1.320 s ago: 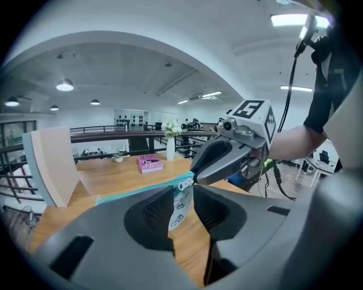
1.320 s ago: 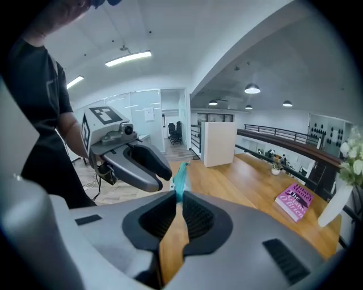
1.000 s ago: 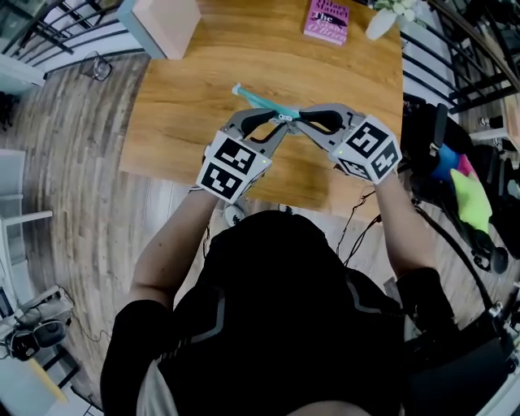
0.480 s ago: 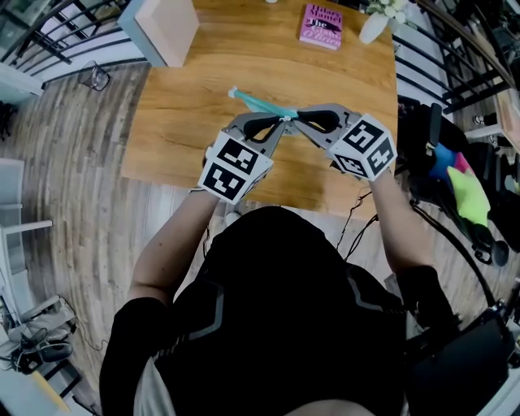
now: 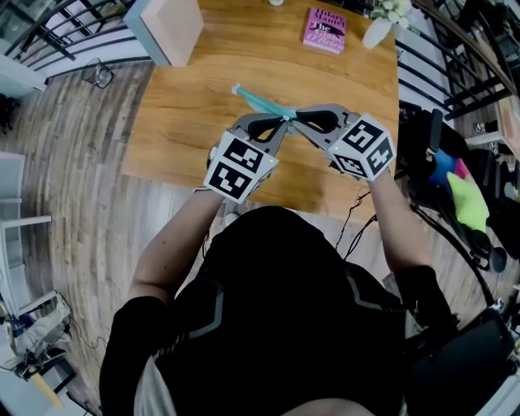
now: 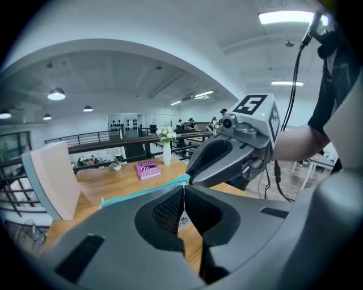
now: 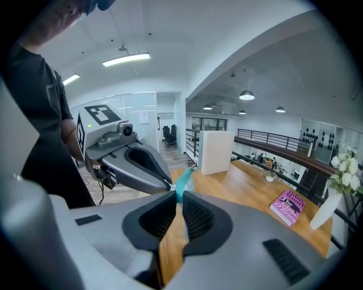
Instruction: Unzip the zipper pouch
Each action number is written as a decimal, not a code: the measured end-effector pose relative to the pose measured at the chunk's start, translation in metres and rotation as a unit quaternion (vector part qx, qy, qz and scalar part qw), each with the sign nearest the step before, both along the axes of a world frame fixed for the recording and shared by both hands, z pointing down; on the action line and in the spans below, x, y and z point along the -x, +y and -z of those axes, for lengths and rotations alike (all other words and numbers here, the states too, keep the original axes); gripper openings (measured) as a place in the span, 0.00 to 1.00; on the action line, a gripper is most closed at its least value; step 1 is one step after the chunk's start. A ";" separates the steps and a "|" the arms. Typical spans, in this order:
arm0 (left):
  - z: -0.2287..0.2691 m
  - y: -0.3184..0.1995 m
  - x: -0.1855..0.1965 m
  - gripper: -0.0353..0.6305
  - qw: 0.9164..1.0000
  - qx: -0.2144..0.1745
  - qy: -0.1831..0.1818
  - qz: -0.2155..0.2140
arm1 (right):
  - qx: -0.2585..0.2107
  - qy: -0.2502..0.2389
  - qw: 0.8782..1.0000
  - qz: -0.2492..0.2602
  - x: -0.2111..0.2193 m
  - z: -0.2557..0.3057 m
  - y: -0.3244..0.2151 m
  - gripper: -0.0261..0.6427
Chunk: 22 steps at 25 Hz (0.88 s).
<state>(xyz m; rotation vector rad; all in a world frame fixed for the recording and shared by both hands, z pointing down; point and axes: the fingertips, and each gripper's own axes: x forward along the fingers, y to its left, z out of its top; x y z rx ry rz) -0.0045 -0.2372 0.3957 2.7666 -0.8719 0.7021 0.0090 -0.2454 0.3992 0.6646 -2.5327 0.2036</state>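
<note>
Two hand-held grippers meeting tip to tip at centre of the head view, above the near half of a rectangular light-wood table [image 5: 187,106]. Between them, a slim teal fabric zipper pouch [image 5: 258,101], held clear of the tabletop and stretching from the meeting point toward the upper left of the frame. Left gripper [image 5: 282,123], grey with a black-and-white marker cube, at centre left. Jaws pressed fully together at the near end of the pouch, on a thin pale sliver too small to name, seen at centre of the left gripper view, with the teal band running off to the left beyond the tips. Right gripper [image 5: 294,120], of the same build, at centre right. Jaws nearly together and clamped on the teal fabric, visible as a strip rising from between the textured pads at centre of the right gripper view. Along the far edge of the table, at the top of the head view: a pale box-shaped block [image 5: 175,24] at upper left, a pink paperback book [image 5: 325,31] at upper right, and a white vase with white flowers [image 5: 380,23] just right of the book. Below the grippers, bare forearms and the black shirt [image 5: 268,317] of the person, filling the lower frame; grey wood-plank floor [image 5: 73,179] at left.
</note>
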 end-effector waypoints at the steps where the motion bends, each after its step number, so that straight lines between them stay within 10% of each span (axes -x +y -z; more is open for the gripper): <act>1: 0.000 0.000 0.001 0.10 1.000 0.007 0.005 0.004 | 0.001 0.000 1.000 0.002 0.001 0.000 0.000 0.11; 22: -0.007 0.000 0.015 0.10 0.999 0.042 0.010 0.012 | 0.007 0.016 0.999 0.042 0.011 -0.006 0.010 0.10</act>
